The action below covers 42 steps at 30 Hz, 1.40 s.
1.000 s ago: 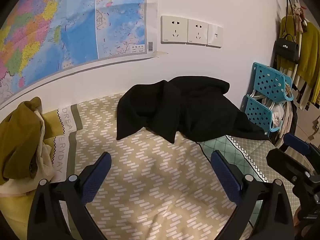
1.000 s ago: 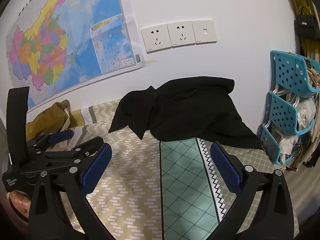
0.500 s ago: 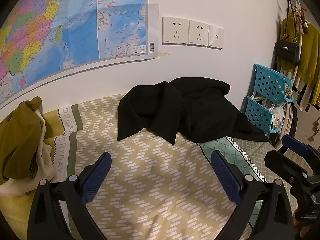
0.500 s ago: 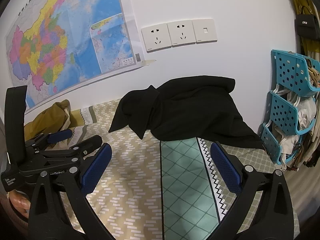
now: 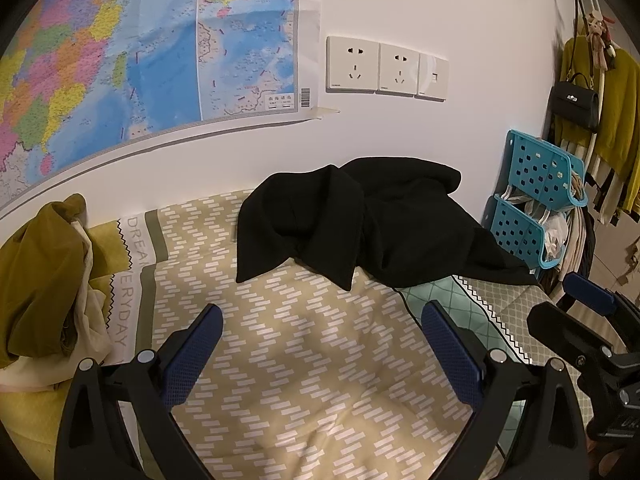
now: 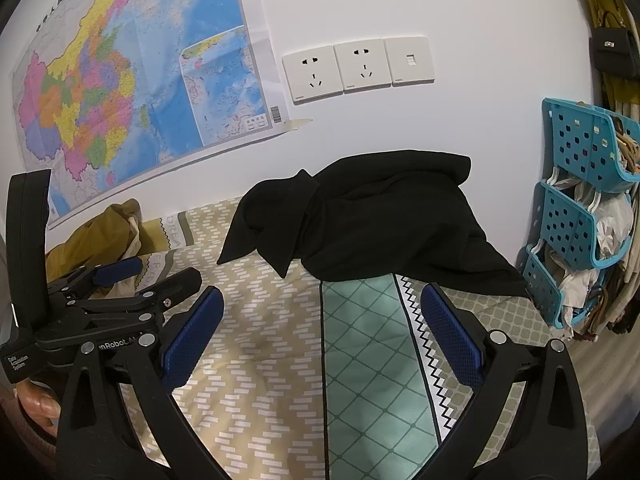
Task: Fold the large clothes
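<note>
While the black garment [image 5: 360, 224] lies crumpled ahead, left tool [image 5: 322, 354] and right tool [image 6: 322, 334] gape wide, holding nothing.

Garment [image 5: 360, 220] heaped on bed [image 5: 304, 360] against wall, clothes pile [image 5: 36, 280] left, baskets [image 5: 540, 200] right

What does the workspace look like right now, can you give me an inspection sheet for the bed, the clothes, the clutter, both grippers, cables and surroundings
Surface: patterned bedspread, tan with a green panel on the right.
Job's things: black garment crumpled in a heap near the wall, unfolded.
Clutter: mustard garment piled with a cream cloth at the left edge.
Grippers: left gripper open, empty, short of the garment; right gripper open, empty.
Cables: nothing seen.
Surroundings: wall map, wall sockets, blue basket rack, hanging clothes and a black handbag.
</note>
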Motion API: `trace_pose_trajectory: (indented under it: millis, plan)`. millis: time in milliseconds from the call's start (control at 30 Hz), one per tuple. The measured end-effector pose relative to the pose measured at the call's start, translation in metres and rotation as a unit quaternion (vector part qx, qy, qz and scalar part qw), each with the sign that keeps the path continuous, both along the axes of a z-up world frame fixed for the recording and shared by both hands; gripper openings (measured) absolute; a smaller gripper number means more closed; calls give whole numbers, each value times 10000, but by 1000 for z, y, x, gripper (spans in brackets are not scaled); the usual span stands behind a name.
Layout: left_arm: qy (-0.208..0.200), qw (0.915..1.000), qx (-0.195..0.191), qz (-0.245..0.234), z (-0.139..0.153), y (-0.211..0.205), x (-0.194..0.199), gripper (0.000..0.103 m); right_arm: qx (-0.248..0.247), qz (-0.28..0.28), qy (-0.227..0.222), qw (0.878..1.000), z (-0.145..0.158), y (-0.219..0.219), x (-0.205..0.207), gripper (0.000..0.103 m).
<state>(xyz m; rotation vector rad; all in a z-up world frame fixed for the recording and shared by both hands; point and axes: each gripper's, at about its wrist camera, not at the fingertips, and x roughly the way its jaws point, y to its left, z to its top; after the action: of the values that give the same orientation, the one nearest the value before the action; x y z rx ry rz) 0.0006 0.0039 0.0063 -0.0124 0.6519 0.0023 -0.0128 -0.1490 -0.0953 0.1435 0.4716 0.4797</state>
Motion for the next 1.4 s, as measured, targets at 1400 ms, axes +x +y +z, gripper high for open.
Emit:
trace_pose_trajectory:
  millis: [1400]
  plan:
    - [46, 10000, -7, 45, -4, 1, 0, 96, 25, 93, 13, 10000, -3, 2, 2, 97]
